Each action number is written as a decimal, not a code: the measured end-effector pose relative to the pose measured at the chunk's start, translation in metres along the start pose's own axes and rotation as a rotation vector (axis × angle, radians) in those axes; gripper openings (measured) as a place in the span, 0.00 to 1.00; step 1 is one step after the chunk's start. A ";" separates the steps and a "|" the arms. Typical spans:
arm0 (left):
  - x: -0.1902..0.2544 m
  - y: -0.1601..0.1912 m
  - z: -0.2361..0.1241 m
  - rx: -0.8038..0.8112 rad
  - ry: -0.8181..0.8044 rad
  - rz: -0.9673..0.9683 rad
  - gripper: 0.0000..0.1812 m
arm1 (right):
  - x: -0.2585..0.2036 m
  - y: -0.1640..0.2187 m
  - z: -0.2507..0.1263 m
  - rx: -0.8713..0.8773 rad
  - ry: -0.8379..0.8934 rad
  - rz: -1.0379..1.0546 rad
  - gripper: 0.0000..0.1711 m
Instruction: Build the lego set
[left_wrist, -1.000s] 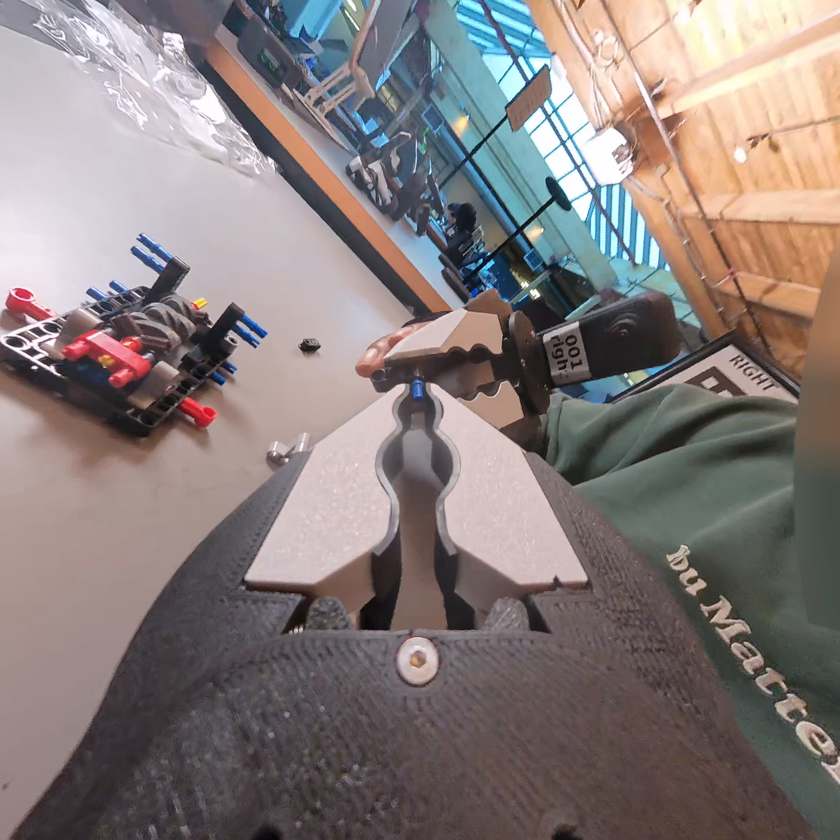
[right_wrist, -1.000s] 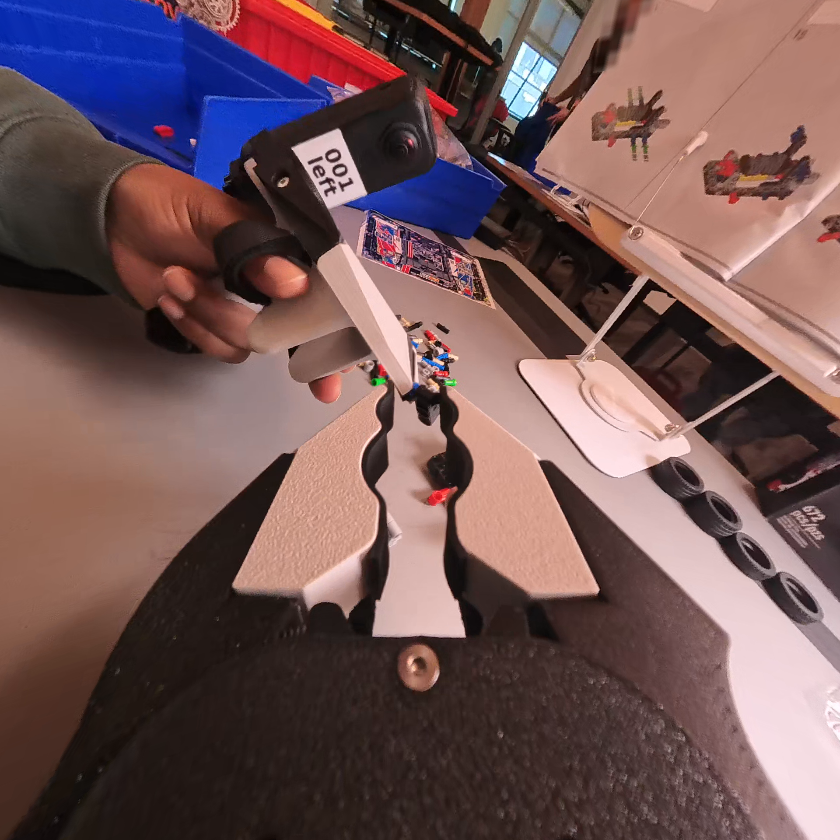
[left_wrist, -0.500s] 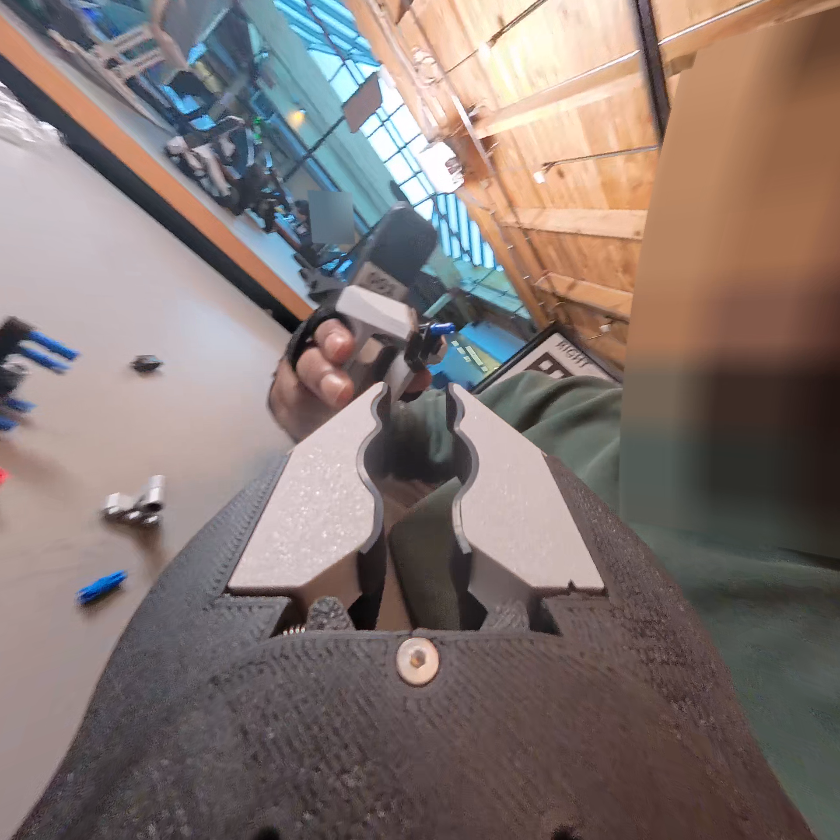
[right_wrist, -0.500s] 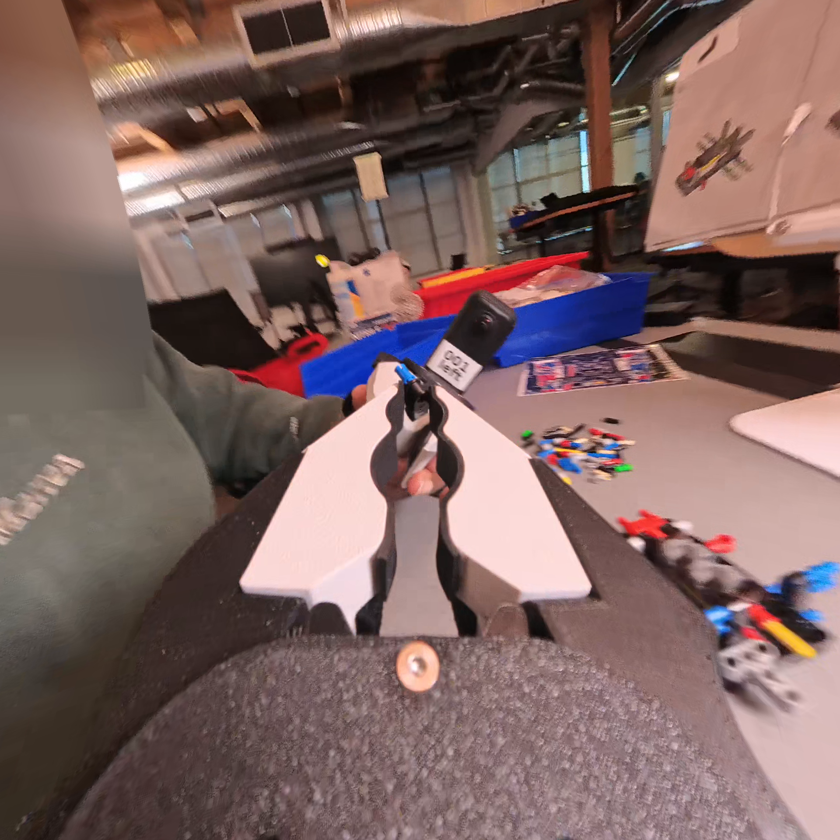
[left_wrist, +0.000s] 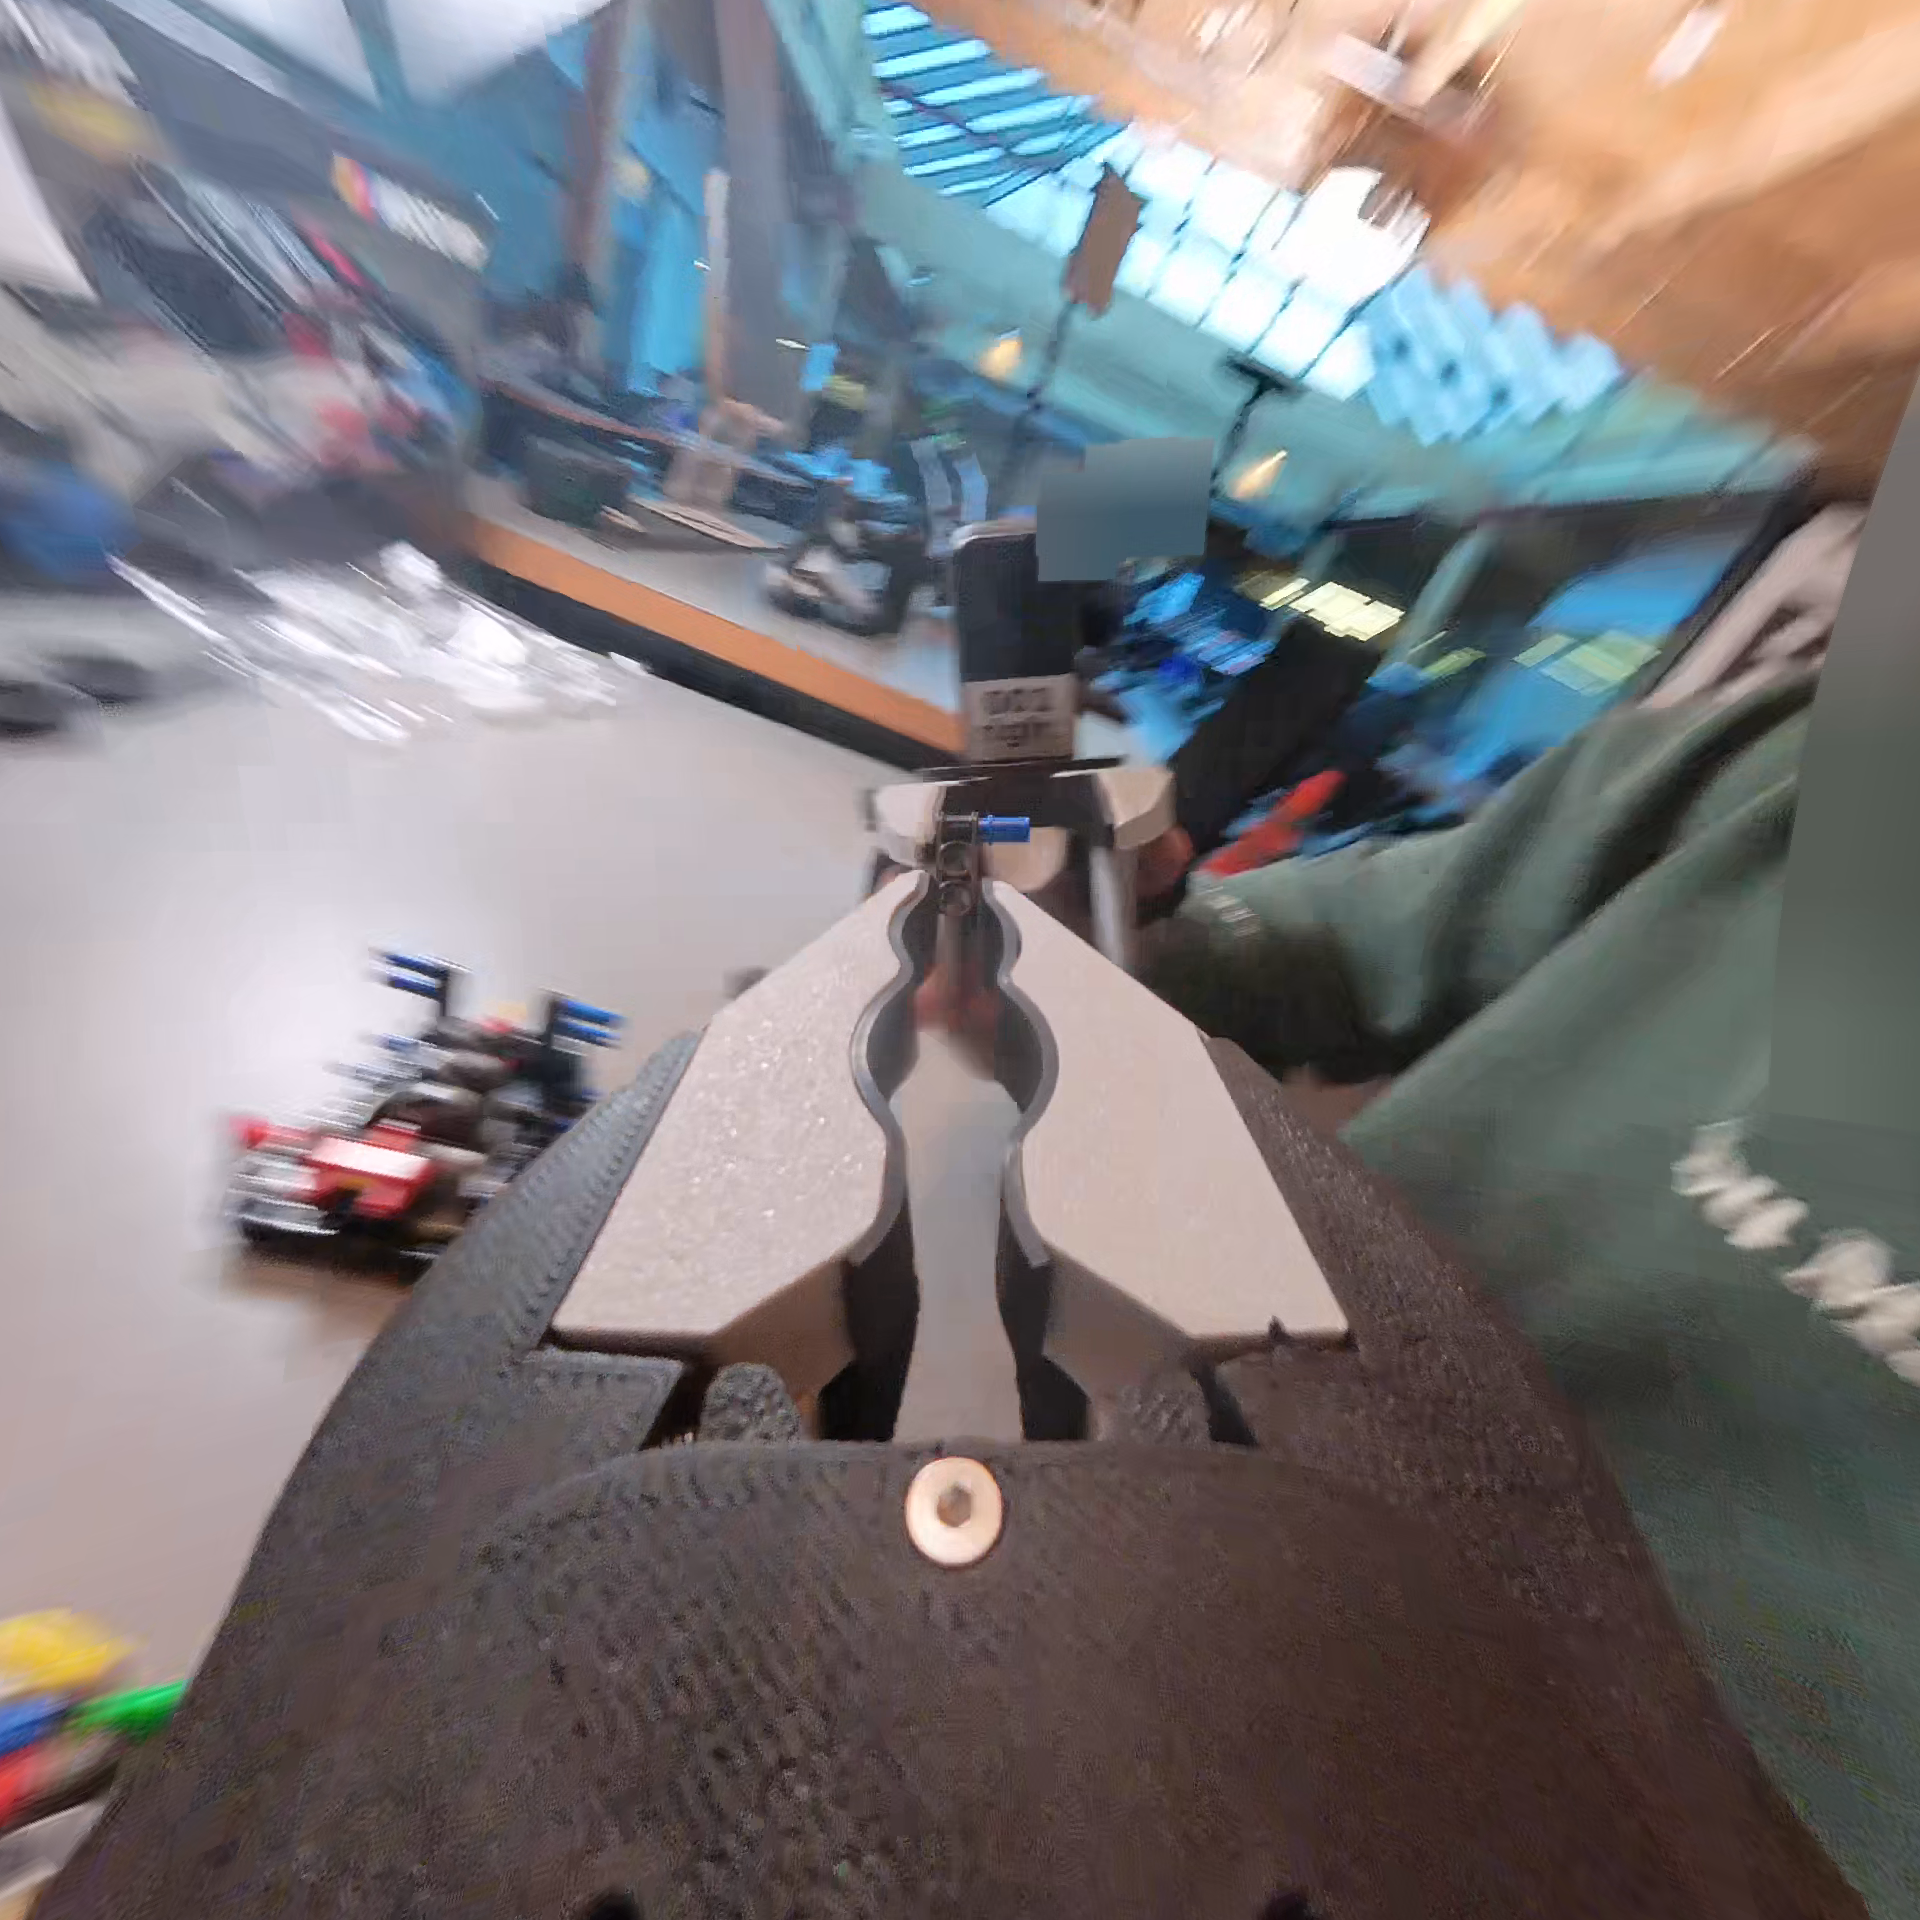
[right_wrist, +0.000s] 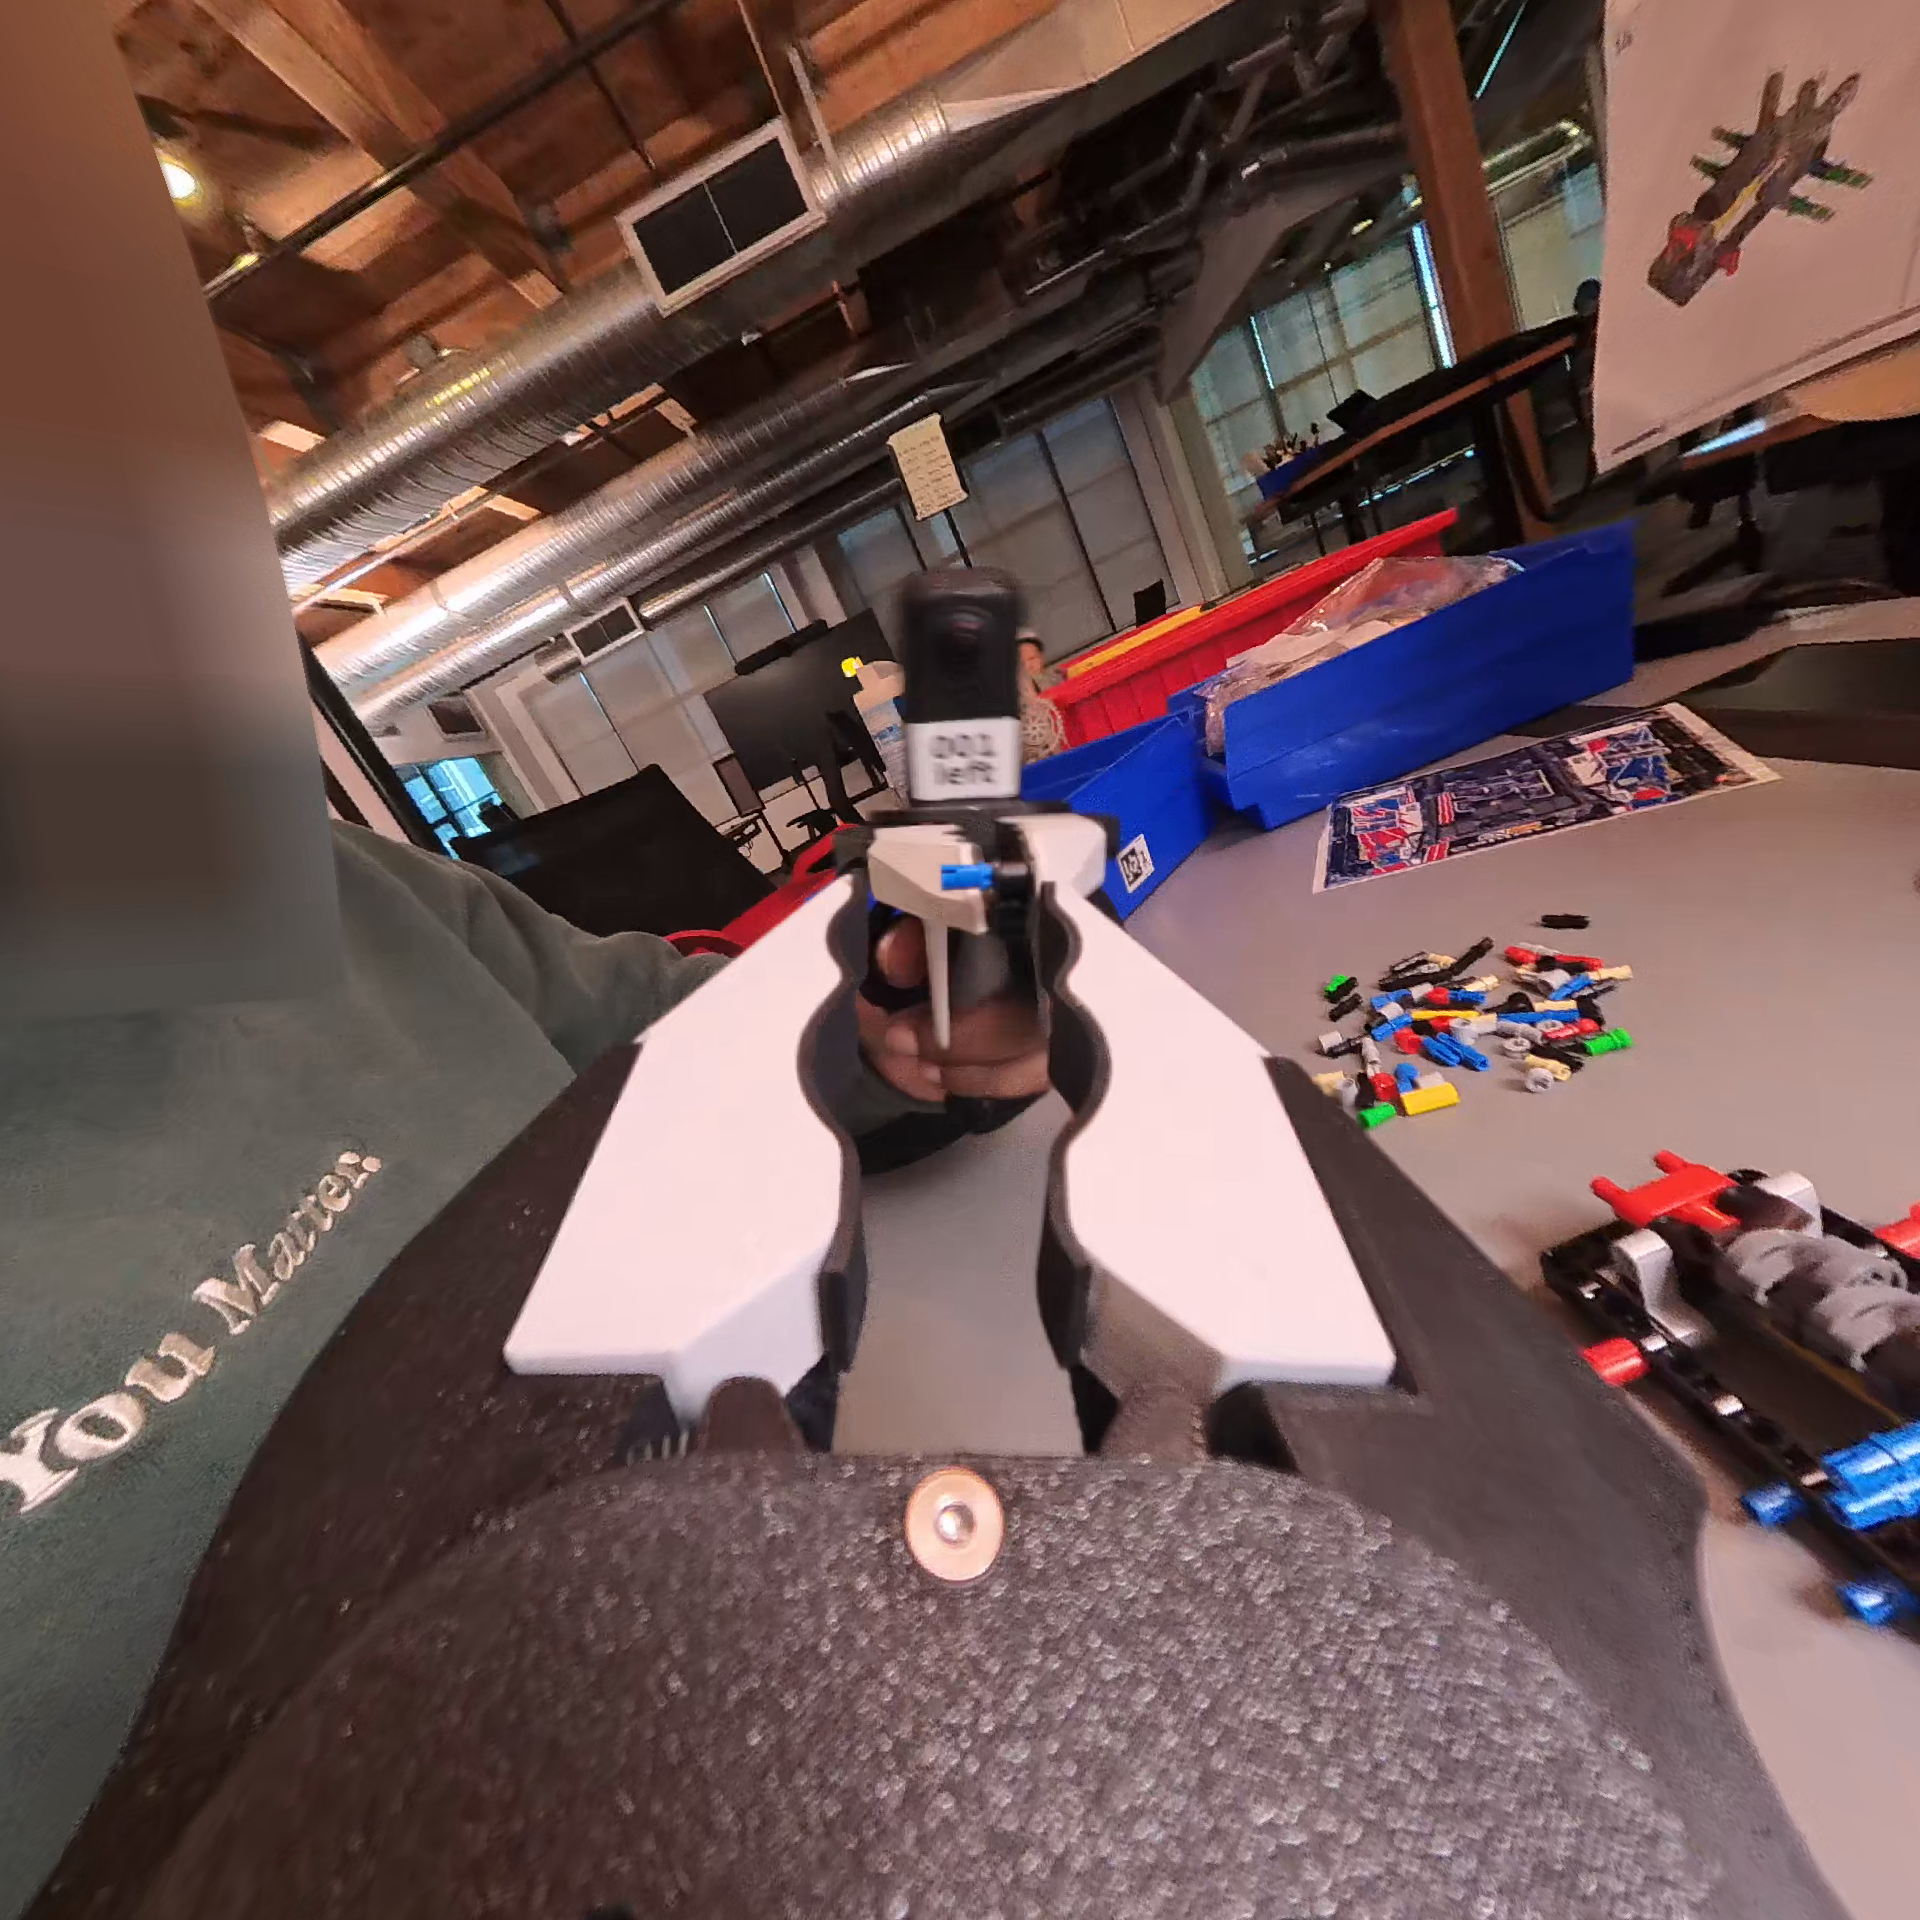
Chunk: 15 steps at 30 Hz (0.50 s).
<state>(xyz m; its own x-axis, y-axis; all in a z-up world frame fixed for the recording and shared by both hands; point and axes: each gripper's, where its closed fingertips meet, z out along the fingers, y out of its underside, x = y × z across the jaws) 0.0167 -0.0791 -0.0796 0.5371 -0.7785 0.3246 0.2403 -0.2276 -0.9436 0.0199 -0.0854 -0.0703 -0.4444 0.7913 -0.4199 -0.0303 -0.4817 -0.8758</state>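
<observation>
Blue pin (right_wrist: 964, 876) in black connector (right_wrist: 1010, 894). Grey table (right_wrist: 1714, 935); loose pieces (right_wrist: 1470, 1023) red, blue, yellow, green. Blue bins (right_wrist: 1423, 675). Green sweatshirt (right_wrist: 208, 1195).

Gripper fingers (right_wrist: 727, 1174): matt grainy pale plastic. Gripper body (right_wrist: 935, 1714): rough black ribbed plastic, shiny metal screw (right_wrist: 953, 1523). Sweatshirt (right_wrist: 208, 1195): soft green cloth. Table (right_wrist: 1714, 904): smooth matt grey. Loose bricks (right_wrist: 1475, 1023): glossy plastic. Ceiling beams (right_wrist: 436, 156): wood. Ducts (right_wrist: 582, 343): ribbed metal. Booklet (right_wrist: 1527, 795): glossy paper.
</observation>
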 end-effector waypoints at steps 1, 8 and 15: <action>0.000 -0.004 -0.002 -0.010 -0.057 0.120 0.03 | -0.001 -0.001 0.000 -0.001 0.008 -0.007 0.19; 0.020 0.007 0.003 -0.132 -0.079 0.481 0.03 | -0.013 0.007 0.003 -0.081 0.018 -0.280 0.17; 0.032 0.020 0.005 -0.211 0.008 0.516 0.03 | -0.021 0.024 -0.003 -0.222 0.023 -0.600 0.12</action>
<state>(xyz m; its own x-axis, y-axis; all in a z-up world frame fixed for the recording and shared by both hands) 0.0433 -0.1057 -0.0881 0.5361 -0.8240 -0.1831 -0.2201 0.0729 -0.9727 0.0306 -0.1122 -0.0831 -0.3882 0.9083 0.1557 -0.0803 0.1349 -0.9876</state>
